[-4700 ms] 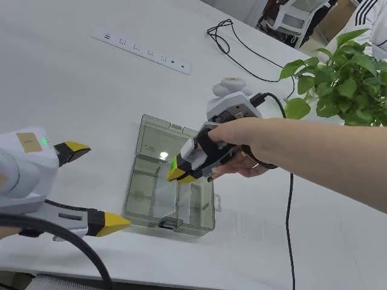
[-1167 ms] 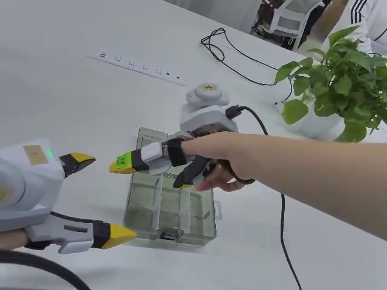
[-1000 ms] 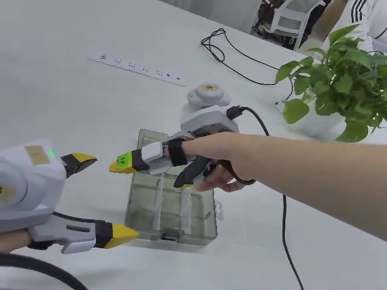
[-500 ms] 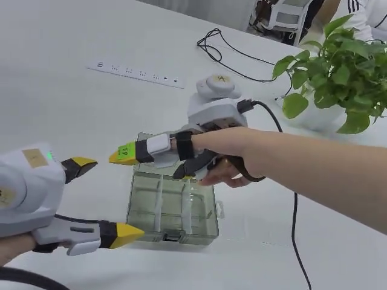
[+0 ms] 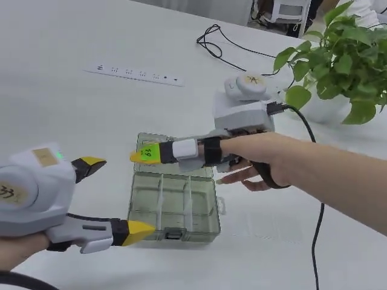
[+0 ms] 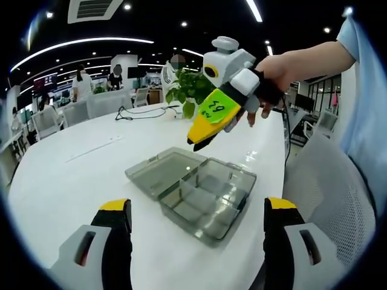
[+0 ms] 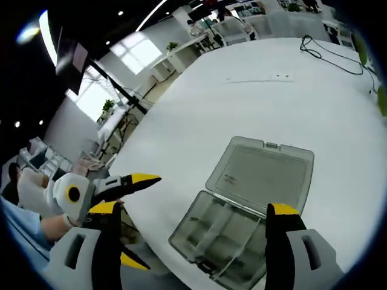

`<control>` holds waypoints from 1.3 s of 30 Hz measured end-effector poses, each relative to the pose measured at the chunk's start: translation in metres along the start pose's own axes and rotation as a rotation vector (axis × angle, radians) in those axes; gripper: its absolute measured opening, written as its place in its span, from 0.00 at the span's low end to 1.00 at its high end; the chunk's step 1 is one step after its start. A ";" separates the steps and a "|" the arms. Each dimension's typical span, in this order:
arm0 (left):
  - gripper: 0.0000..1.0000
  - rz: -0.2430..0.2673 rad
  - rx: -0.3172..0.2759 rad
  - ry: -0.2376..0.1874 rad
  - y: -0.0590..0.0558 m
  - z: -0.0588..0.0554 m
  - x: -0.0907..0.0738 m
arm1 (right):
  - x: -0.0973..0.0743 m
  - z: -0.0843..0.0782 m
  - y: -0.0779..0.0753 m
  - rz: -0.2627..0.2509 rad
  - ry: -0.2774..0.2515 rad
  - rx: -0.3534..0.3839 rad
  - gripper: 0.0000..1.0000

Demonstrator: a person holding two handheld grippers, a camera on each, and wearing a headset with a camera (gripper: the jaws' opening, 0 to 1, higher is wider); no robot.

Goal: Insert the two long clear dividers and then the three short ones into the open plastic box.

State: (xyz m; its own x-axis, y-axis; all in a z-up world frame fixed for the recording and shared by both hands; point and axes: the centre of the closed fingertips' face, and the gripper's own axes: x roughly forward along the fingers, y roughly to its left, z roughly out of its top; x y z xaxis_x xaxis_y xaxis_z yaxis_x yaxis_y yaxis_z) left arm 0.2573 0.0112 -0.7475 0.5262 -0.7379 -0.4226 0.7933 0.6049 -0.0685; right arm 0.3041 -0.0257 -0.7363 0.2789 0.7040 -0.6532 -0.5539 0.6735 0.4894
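Two open, empty sets of fingers (image 5: 138, 229), right gripper (image 7: 195, 211) lifted off box (image 5: 181, 221), left gripper (image 5: 118, 196) steady.

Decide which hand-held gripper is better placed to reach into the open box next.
Probably the right hand-held gripper: open, it hangs above the plastic box. The left hand-held gripper, also open, sits beside its near left corner.

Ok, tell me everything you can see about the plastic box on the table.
The plastic box is smoky, see-through grey-green plastic, rectangular and shallow, lying open on the white table. Its hinged lid lies flat behind it. Two clear dividers stand inside, running front to back; short cross pieces are too faint to tell. A small latch sits on the front wall. The right tongs hang above the lid, apart from it.
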 end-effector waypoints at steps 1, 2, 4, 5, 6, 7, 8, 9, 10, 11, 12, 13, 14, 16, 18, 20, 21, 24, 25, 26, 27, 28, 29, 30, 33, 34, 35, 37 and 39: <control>0.92 0.001 -0.001 0.000 -0.001 0.001 0.001 | -0.002 0.001 -0.002 0.009 -0.009 -0.033 1.00; 0.92 0.002 -0.003 0.000 -0.001 0.001 0.001 | -0.003 0.003 -0.002 0.015 -0.034 -0.067 1.00; 0.92 0.004 -0.003 -0.002 -0.003 0.003 0.003 | -0.008 -0.005 -0.005 0.012 -0.002 -0.117 1.00; 0.92 0.004 -0.004 -0.003 -0.003 0.004 0.003 | -0.009 -0.003 -0.003 0.026 -0.028 -0.171 1.00; 0.92 0.004 -0.006 -0.004 -0.004 0.005 0.004 | -0.013 -0.007 -0.009 0.003 -0.014 -0.215 1.00; 0.92 0.006 -0.006 -0.004 -0.004 0.006 0.004 | -0.014 -0.005 -0.013 0.025 -0.021 -0.256 1.00; 0.92 0.007 -0.006 -0.004 -0.004 0.006 0.004 | -0.016 -0.006 -0.016 0.017 -0.032 -0.271 1.00; 0.92 0.008 -0.007 -0.004 -0.004 0.006 0.005 | -0.017 -0.011 -0.018 0.015 -0.017 -0.258 1.00; 0.92 0.010 -0.007 -0.004 -0.004 0.007 0.005 | -0.019 -0.010 -0.018 0.037 -0.043 -0.307 1.00; 0.92 0.011 -0.008 -0.002 -0.004 0.007 0.005 | -0.022 -0.012 -0.020 0.023 -0.048 -0.309 1.00; 0.92 0.013 -0.007 -0.001 -0.005 0.007 0.005 | -0.023 -0.015 -0.021 0.033 -0.041 -0.334 1.00; 0.92 0.014 -0.007 -0.001 -0.005 0.007 0.005 | -0.025 -0.013 -0.026 0.029 -0.057 -0.343 1.00; 0.92 0.016 -0.009 -0.001 -0.005 0.007 0.006 | -0.027 -0.013 -0.031 0.027 -0.066 -0.359 1.00; 0.92 0.018 -0.011 0.002 -0.005 0.007 0.006 | -0.029 -0.016 -0.034 0.033 -0.072 -0.363 1.00; 0.92 0.020 -0.011 0.004 -0.006 0.008 0.007 | -0.032 -0.019 -0.037 0.043 -0.081 -0.387 1.00; 0.92 0.024 -0.012 0.006 -0.006 0.008 0.007 | -0.035 -0.022 -0.042 0.046 -0.086 -0.409 1.00; 0.92 0.026 -0.014 0.006 -0.006 0.008 0.007 | -0.037 -0.025 -0.045 0.037 -0.083 -0.402 1.00; 0.92 0.033 -0.017 0.006 -0.005 0.009 0.008 | -0.042 -0.028 -0.052 0.038 -0.096 -0.404 1.00; 0.92 0.035 -0.017 0.006 -0.005 0.009 0.008 | -0.043 -0.030 -0.054 0.039 -0.096 -0.410 1.00; 0.92 0.037 -0.018 0.007 -0.005 0.009 0.009 | -0.045 -0.032 -0.057 0.039 -0.091 -0.408 1.00; 0.92 0.039 -0.018 0.007 -0.005 0.009 0.009 | -0.046 -0.035 -0.059 0.036 -0.086 -0.409 1.00; 0.92 0.039 -0.020 0.007 -0.005 0.010 0.009 | -0.049 -0.038 -0.061 0.037 -0.086 -0.415 1.00; 0.92 0.040 -0.020 0.007 -0.005 0.010 0.010 | -0.049 -0.038 -0.062 0.037 -0.085 -0.415 1.00; 0.92 0.038 -0.023 0.006 -0.006 0.010 0.010 | -0.051 -0.041 -0.063 0.043 -0.085 -0.420 1.00; 0.93 0.034 -0.033 0.003 -0.007 0.011 0.011 | -0.055 -0.049 -0.066 0.050 -0.064 -0.428 1.00; 0.93 0.032 -0.036 0.005 -0.007 0.011 0.011 | -0.057 -0.053 -0.068 0.046 -0.054 -0.434 1.00; 0.93 0.030 -0.038 0.009 -0.007 0.010 0.011 | -0.059 -0.056 -0.069 0.048 -0.050 -0.445 1.00; 0.93 0.025 -0.033 0.019 -0.008 0.008 0.010 | -0.062 -0.063 -0.074 0.042 -0.026 -0.464 1.00; 0.93 0.021 -0.029 0.030 -0.009 0.006 0.010 | -0.065 -0.069 -0.078 0.039 -0.015 -0.470 1.00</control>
State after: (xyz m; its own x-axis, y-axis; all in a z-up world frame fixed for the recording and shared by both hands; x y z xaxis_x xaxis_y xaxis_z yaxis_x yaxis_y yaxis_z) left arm 0.2575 -0.0030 -0.7452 0.5333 -0.7158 -0.4508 0.7724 0.6293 -0.0855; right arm 0.2756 -0.1393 -0.7720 0.2600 0.7321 -0.6296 -0.8582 0.4741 0.1970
